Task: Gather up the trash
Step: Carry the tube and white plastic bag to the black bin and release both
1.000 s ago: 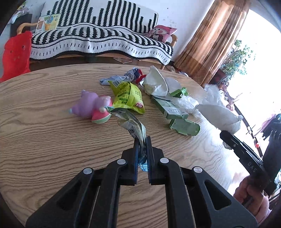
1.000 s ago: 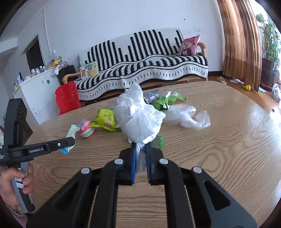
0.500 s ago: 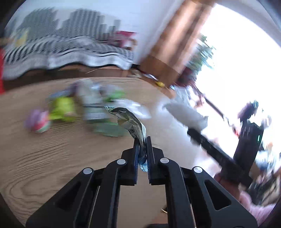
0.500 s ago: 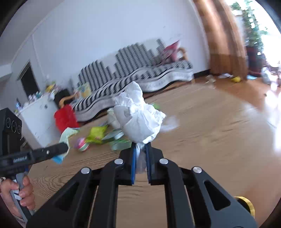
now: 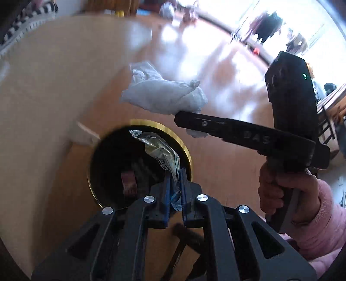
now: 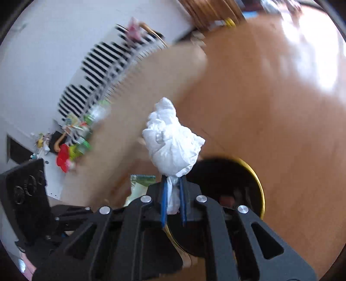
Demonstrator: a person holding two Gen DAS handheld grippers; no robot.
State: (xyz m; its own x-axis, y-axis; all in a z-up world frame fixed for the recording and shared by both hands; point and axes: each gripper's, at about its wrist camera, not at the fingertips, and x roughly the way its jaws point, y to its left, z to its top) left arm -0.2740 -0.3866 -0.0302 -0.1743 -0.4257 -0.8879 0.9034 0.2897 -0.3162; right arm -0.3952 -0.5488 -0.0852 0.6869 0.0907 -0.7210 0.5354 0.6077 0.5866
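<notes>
The left gripper (image 5: 174,190) hangs above a round black bin (image 5: 108,164) with a gold rim, its jaws pressed together on a crumpled silvery wrapper (image 5: 161,151) that sticks up over the bin's dark mouth; something reddish lies at the bottom of the bin, too blurred to name. In the same view the right gripper (image 5: 179,117) reaches across from the right, a hand (image 5: 279,190) in a pink fluffy sleeve (image 5: 324,224) wrapped round its handle; its jaws pinch a wad of white tissue (image 5: 164,95), which sits in the frame just above the bin's rim.

From the right wrist, the right gripper (image 6: 173,201) shows the tissue (image 6: 173,142) clamped by its twisted tail between the blue pads (image 6: 163,201); the bin (image 6: 248,173) lies just behind and to the right of it, gold edge catching the light. The left gripper's body fills the lower left corner.

The floor (image 5: 216,71) is warm wood, glossy, with bright glare from a window; the pale wooden table (image 6: 134,103) curves across both views, blurred, with green and yellow wrappers (image 6: 83,131) scattered near its far edge. Behind it stands a black-and-white striped sofa (image 6: 101,71) against a white wall; brown curtains (image 6: 207,10) hang at the top.
</notes>
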